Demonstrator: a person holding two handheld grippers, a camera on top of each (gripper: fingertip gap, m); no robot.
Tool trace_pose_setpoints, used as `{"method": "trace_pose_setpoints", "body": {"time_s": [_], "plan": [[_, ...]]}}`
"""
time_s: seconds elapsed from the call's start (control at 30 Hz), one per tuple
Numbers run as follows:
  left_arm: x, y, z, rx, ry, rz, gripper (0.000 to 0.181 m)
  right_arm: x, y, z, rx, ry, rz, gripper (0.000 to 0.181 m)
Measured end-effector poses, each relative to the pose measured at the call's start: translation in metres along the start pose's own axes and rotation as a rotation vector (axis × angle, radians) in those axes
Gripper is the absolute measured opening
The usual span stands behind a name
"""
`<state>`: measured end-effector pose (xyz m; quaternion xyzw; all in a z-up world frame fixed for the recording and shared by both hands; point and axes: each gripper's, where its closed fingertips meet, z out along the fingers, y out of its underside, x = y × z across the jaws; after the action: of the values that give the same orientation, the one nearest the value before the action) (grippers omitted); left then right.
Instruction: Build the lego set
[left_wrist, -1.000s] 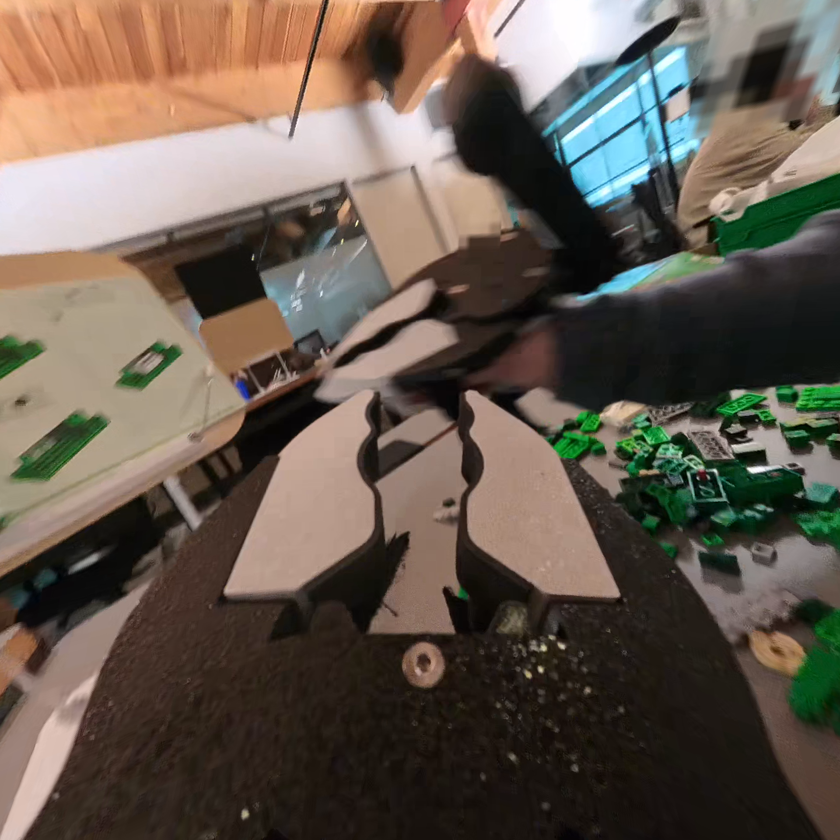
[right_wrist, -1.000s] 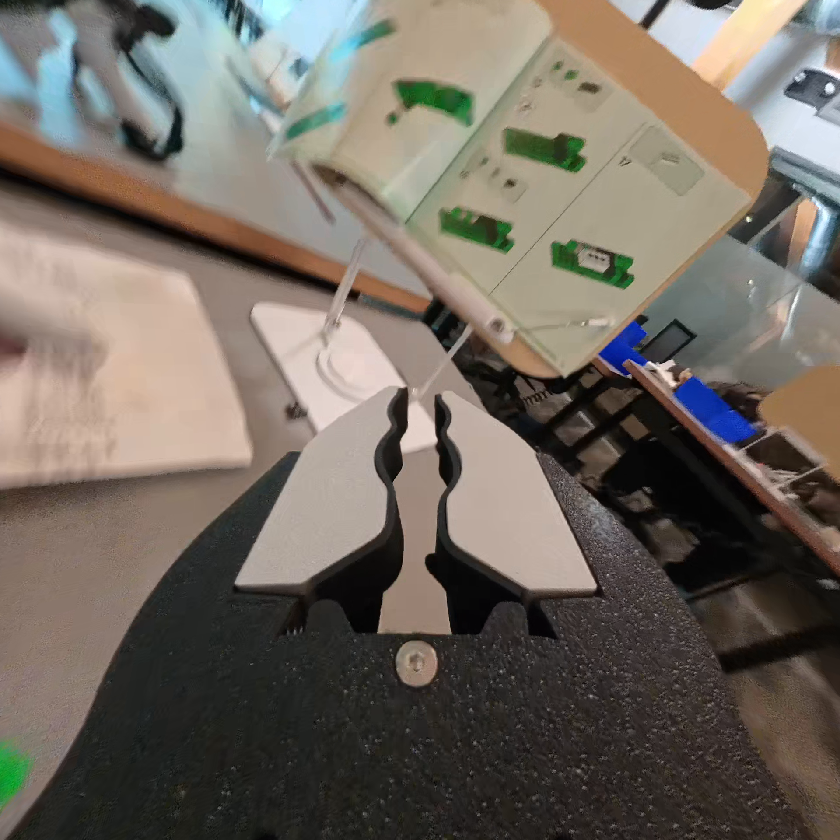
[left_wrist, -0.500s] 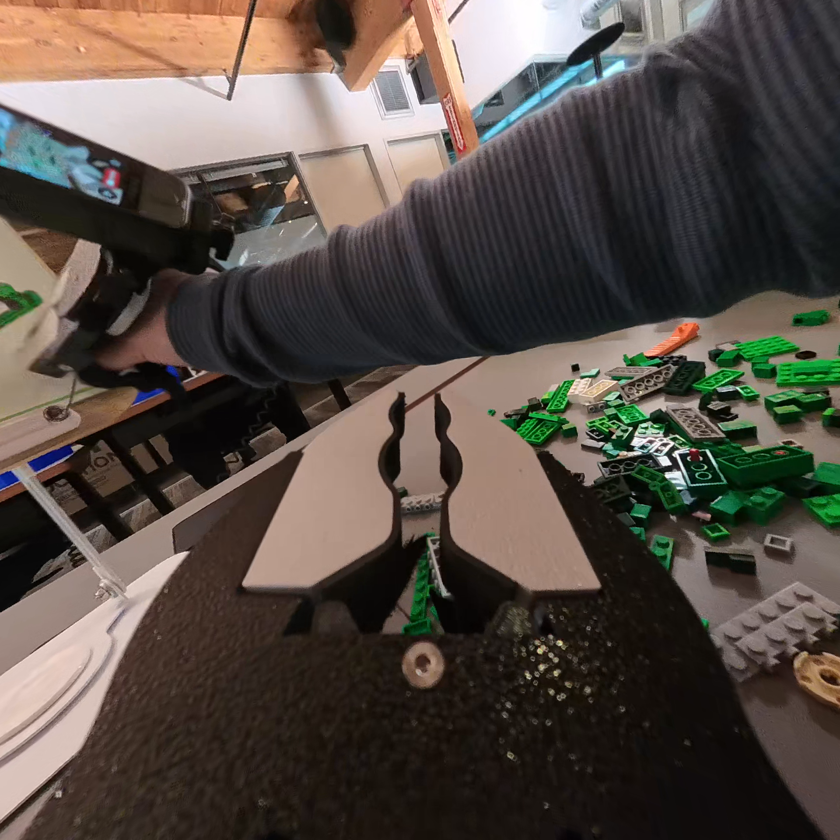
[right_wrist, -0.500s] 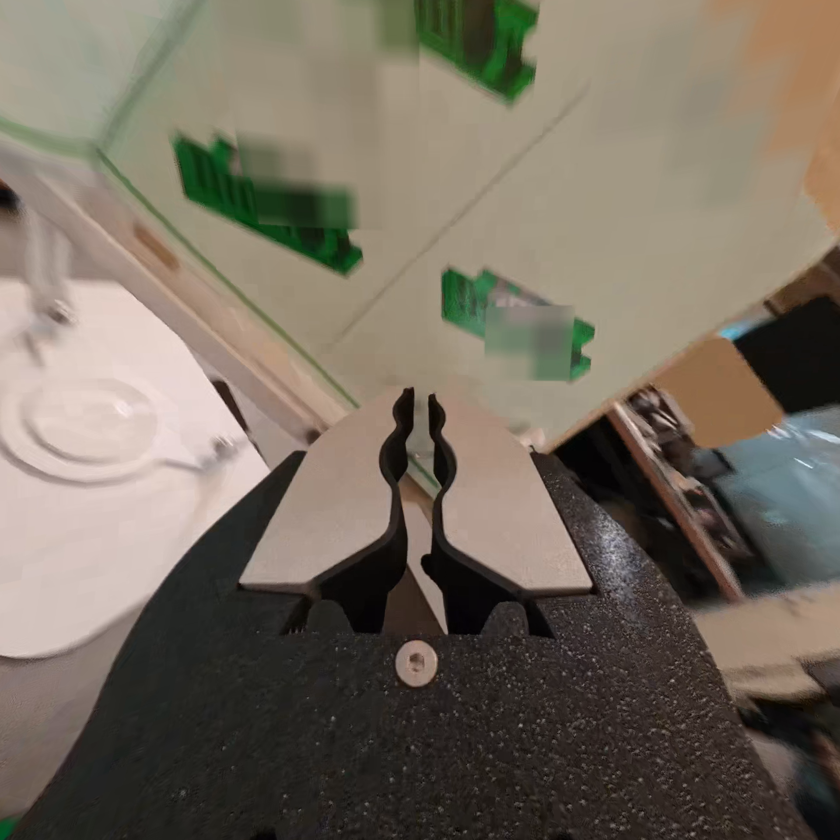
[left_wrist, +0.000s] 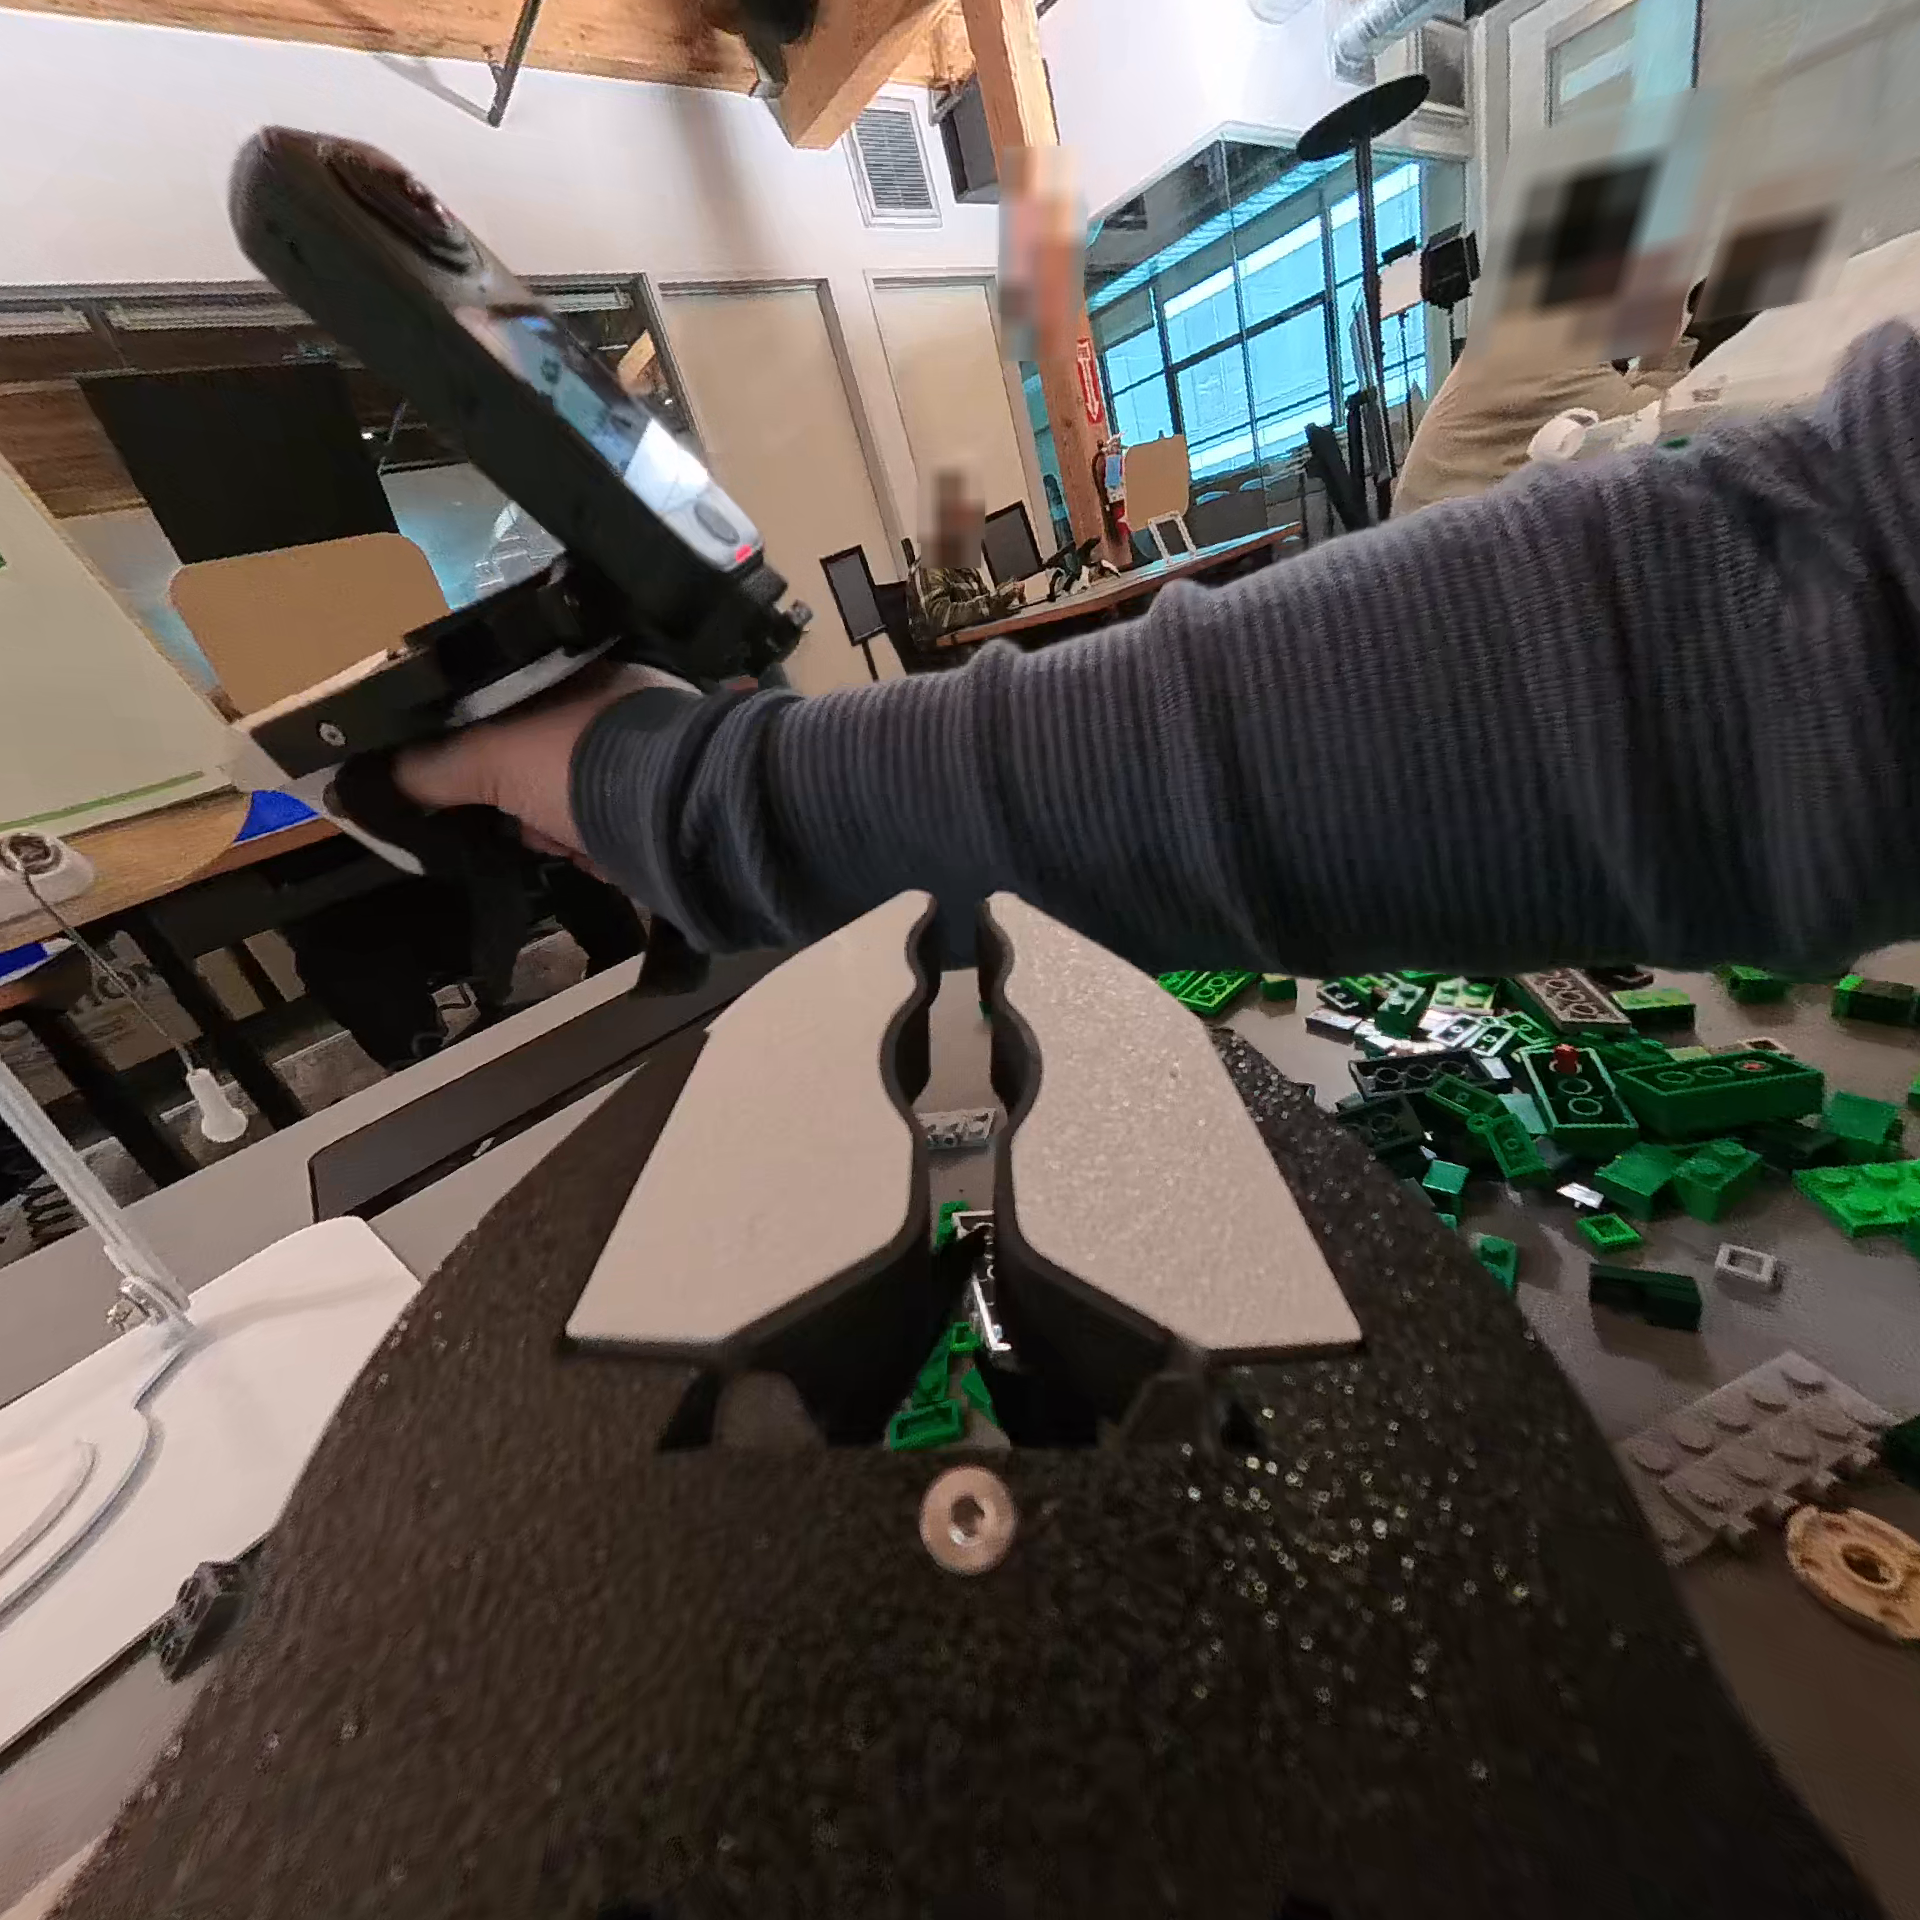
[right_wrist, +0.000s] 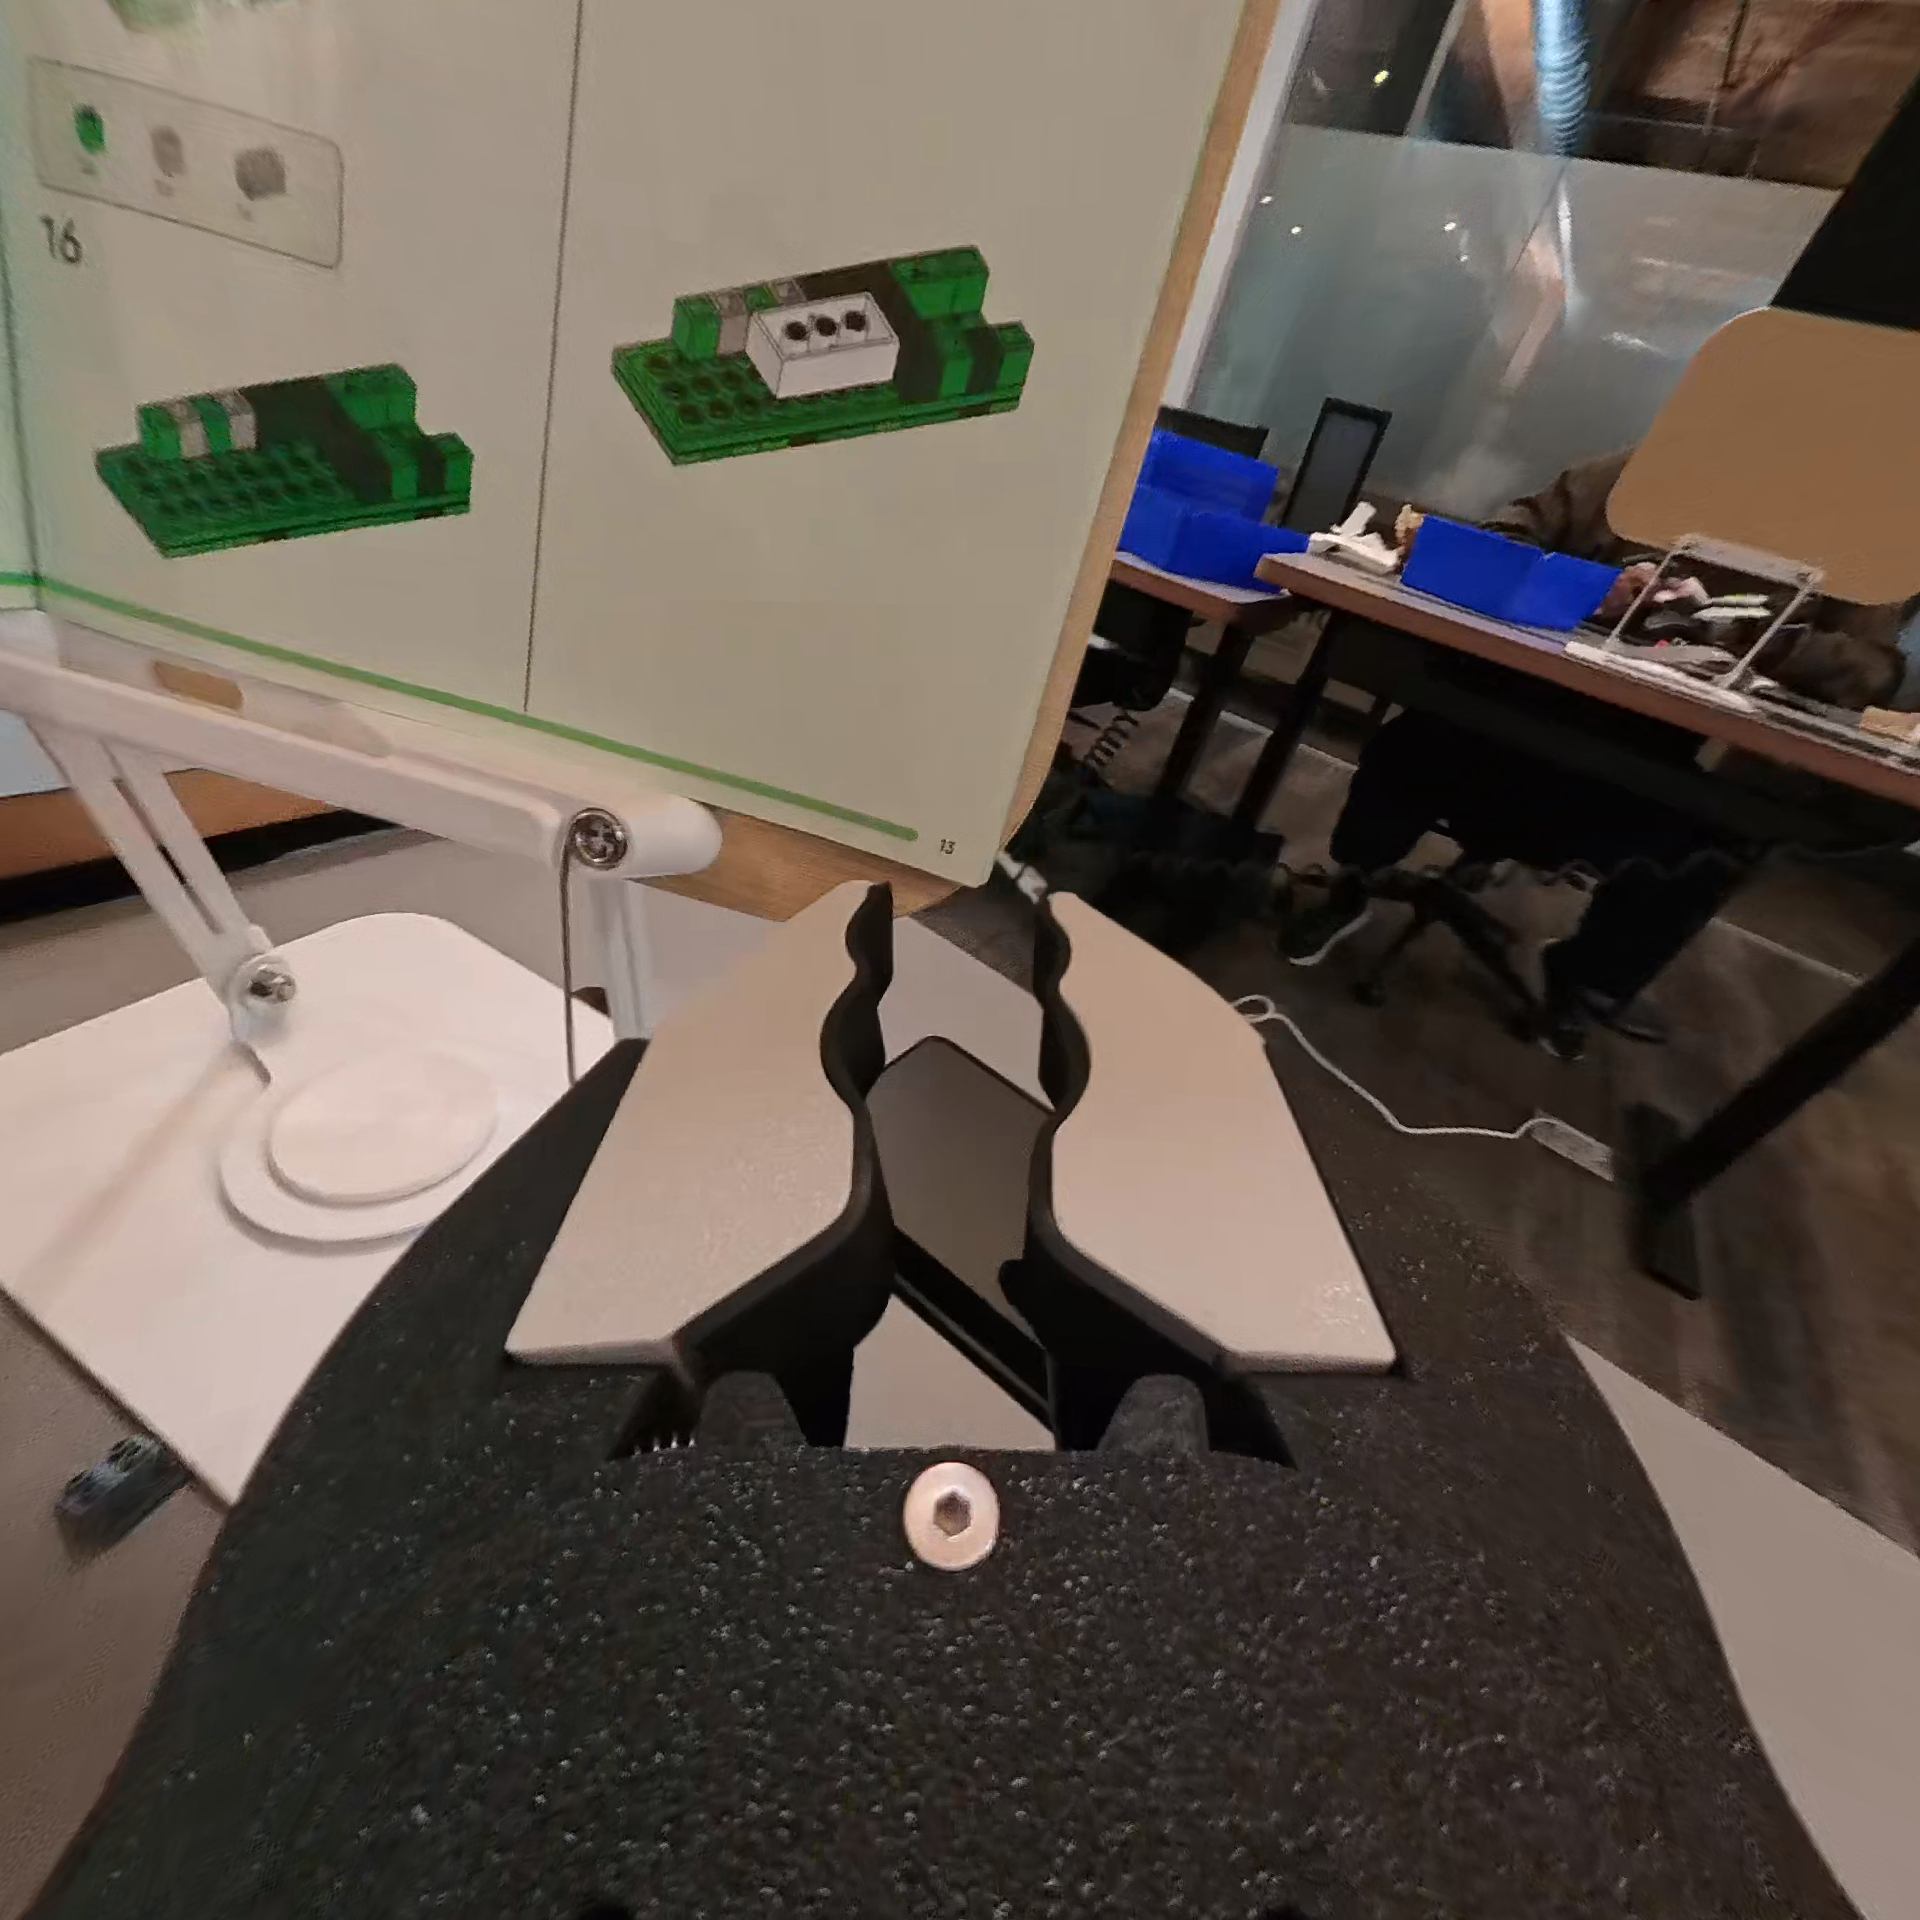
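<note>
A pile of loose green, dark and grey lego pieces (left_wrist: 1662, 1101) lies on the grey table at the right of the left wrist view. My left gripper (left_wrist: 958, 914) hovers low over the table with its jaws almost closed. Small green pieces (left_wrist: 920, 1429) show through the gap at the jaw base, and I cannot tell if any is held. My right gripper (right_wrist: 961, 904) is open and empty, its tips just below the lower right corner of the instruction booklet (right_wrist: 727, 520). The person's sleeved arm (left_wrist: 1247, 748) crosses the left wrist view.
The booklet rests on a white stand (right_wrist: 312, 1091) with a flat base at the table's left. A small black piece (right_wrist: 114, 1486) lies beside the base. A grey studded plate (left_wrist: 1756, 1444) and a tan round piece (left_wrist: 1860, 1569) lie near right. The table edge is just beyond the stand. One gripper's finger ends stand about 25 centimetres off the other's.
The right gripper has reached the booklet's lower right corner and opened from nearly shut. The left gripper has tilted down toward the table and narrowed its jaws.
</note>
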<state>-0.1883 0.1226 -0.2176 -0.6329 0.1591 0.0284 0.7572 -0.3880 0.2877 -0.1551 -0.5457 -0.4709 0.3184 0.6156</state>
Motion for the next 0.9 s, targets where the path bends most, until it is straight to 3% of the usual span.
{"method": "trace_pose_setpoints", "body": {"time_s": [0.13,0.5,0.9], "plan": [[0.000,0.000,0.000,0.001,0.001,-0.001,0.005,-0.008,-0.005,0.004,0.062,-0.003,-0.016,0.023],[0.003,0.001,0.000,-0.003,0.017,0.016,0.003,-0.001,0.002,0.015,0.010,0.086,0.056,0.018],[0.007,0.002,0.001,-0.008,0.033,0.027,0.000,-0.002,-0.003,0.008,0.030,0.117,0.020,0.004]]}}
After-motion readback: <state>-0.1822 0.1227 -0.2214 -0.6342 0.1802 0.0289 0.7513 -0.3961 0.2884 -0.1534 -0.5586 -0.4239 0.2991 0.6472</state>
